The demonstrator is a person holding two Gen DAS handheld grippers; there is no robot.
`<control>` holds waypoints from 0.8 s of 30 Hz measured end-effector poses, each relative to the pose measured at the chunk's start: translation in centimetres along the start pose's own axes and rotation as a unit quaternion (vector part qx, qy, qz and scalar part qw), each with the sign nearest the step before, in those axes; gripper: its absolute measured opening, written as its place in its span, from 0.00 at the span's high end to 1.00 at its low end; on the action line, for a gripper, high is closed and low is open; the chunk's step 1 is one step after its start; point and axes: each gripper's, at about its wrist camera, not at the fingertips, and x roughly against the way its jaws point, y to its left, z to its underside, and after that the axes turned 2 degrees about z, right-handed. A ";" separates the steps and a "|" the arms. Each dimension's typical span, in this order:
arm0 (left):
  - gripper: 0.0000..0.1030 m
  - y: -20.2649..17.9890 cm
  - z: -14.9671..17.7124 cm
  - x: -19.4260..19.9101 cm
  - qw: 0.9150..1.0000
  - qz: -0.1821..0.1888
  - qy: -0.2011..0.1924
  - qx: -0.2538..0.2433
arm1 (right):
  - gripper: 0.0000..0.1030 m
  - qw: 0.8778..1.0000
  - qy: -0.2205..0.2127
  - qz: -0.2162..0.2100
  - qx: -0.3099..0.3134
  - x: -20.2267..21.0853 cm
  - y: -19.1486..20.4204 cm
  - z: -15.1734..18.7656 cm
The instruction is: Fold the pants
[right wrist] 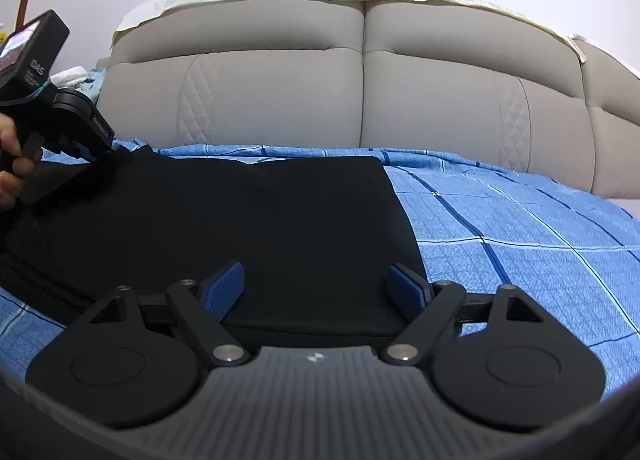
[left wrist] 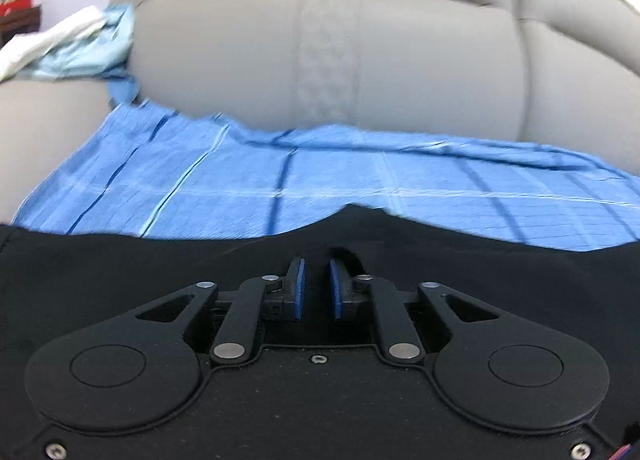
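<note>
Nearest me, the right gripper (right wrist: 316, 286) hangs wide open over the near edge of the black pants (right wrist: 224, 219), holding nothing. They look soft, limp and light; I'd pinch them at corners or hems. They lie already folded into a flat dark slab on the blue checked sheet (right wrist: 520, 244). Farther off, the left gripper (left wrist: 317, 284), jaws narrow, nips the far edge.

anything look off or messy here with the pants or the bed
Mostly tidy. The black pants lie folded flat on the blue sheet, but their far left corner is bunched up where the left gripper meets it. Crumpled light cloths sit heaped beside the headboard.
</note>
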 end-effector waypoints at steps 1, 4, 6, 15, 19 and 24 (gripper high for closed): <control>0.82 0.4 0.1 -0.2 1.000 0.003 0.002 0.005 | 0.14 1.000 -0.002 0.001 0.001 0.0 0.0 0.1; 0.70 0.8 0.3 0.1 1.000 -0.008 -0.001 -0.004 | 0.11 1.000 -0.004 0.003 -0.003 -0.1 0.1 0.2; 0.59 0.8 0.5 0.5 1.000 -0.021 -0.005 -0.015 | 0.09 1.000 -0.007 0.005 -0.004 -0.2 0.3 0.3; 0.34 2.3 2.1 3.4 1.000 -0.026 0.006 0.001 | 0.01 1.000 -0.010 0.006 -0.001 -0.2 0.9 0.5; 0.22 2.8 4.2 5.3 1.000 -0.019 0.013 -0.001 | 0.00 1.000 -0.012 0.010 -0.001 -0.2 1.2 0.6; 0.12 2.7 7.2 8.2 0.999 -0.024 0.008 -0.026 | 0.00 1.000 -0.014 0.013 -0.001 -0.2 1.3 0.7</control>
